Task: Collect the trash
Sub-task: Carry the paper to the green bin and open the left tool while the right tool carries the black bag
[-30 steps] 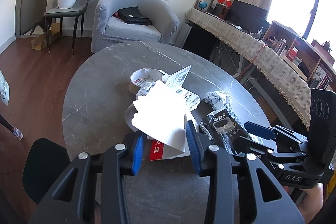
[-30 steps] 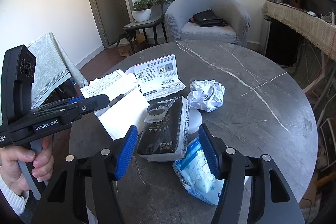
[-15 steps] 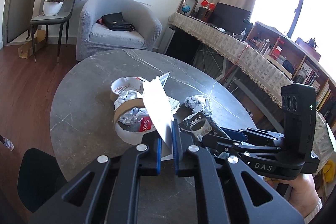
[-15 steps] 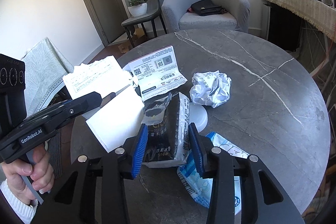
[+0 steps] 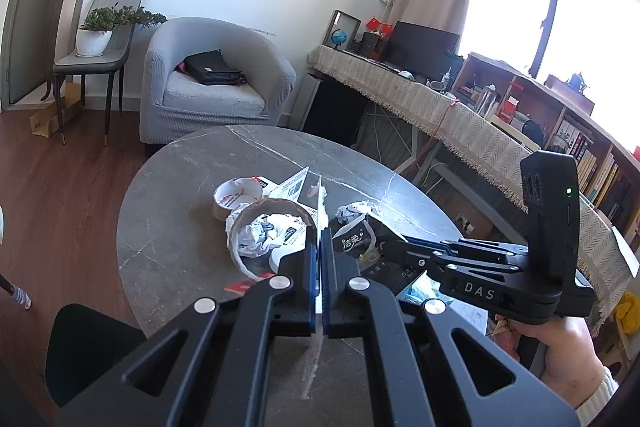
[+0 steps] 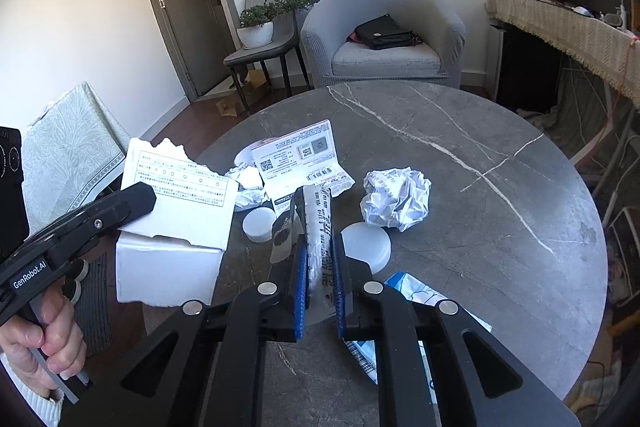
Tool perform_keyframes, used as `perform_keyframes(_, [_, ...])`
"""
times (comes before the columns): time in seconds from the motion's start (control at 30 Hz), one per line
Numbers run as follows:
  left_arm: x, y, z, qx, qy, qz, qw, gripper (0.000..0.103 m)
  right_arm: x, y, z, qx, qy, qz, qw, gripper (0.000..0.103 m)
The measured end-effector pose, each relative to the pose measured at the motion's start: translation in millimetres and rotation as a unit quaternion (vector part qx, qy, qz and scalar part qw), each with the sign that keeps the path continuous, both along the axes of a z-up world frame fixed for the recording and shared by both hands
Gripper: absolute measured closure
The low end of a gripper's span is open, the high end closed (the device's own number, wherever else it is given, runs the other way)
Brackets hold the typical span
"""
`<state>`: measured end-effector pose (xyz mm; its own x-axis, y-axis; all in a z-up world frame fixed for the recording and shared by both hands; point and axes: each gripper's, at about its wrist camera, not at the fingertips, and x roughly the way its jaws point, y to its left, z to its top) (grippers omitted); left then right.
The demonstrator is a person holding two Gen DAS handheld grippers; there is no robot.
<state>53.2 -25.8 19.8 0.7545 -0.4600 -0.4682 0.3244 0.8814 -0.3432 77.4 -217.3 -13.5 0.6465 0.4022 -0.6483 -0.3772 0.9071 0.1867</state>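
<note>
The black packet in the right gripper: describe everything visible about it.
The black packet is a crumpled, glossy plastic wrapper, black on one face with a pale face of small print turned to the right wrist camera. It stands on edge, clamped between the blue pads of the right gripper, whose jaws are shut on it, above the table. The left wrist view shows white characters on its black face.

Paper ball (image 6: 396,197) right of lid (image 6: 367,245)

My round grey marble table (image 6: 460,163) carries a crumpled paper ball (image 6: 396,197) right of my right gripper (image 6: 320,259), a white lid (image 6: 368,245) beside it, a printed leaflet (image 6: 304,159) ahead.
</note>
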Motion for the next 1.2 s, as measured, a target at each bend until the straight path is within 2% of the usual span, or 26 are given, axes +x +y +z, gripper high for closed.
perform_keyframes(0.1, [-0.4,4.3,0.0,-0.005,0.001,0.001,1.0000,0.101,-1.8,-1.9,7.7,0.003,-0.017,-0.010,1.000,0.093])
perform_keyframes(0.27, [-11.6,14.1,11.4,-0.013,-0.024,0.008,0.9996,0.101,-5.7,-3.8,23.3,0.018,-0.044,-0.015,0.999,0.093])
perform_keyframes(0.47, [-24.5,43.1,25.0,-0.017,-0.050,0.036,0.9980,0.101,-9.1,13.4,32.5,0.028,-0.059,0.012,0.998,0.093])
perform_keyframes(0.6, [-29.8,65.9,28.7,0.001,-0.058,0.058,0.9967,0.101,-8.6,35.9,29.8,0.026,-0.056,0.034,0.998,0.093])
perform_keyframes(0.87, [-31.9,121.9,12.5,0.021,-0.016,0.112,0.9934,0.101,-10.6,73.5,38.9,0.038,-0.069,0.066,0.995,0.093])
perform_keyframes(1.07, [-28.7,162.2,-30.4,0.034,0.066,0.136,0.9880,0.101,-9.4,120.1,31.2,0.030,-0.061,0.103,0.992,0.093])
perform_keyframes(1.2, [-25.2,182.5,-60.4,0.035,0.110,0.134,0.9842,0.101,-11.8,149.0,27.1,0.028,-0.056,0.125,0.990,0.093])
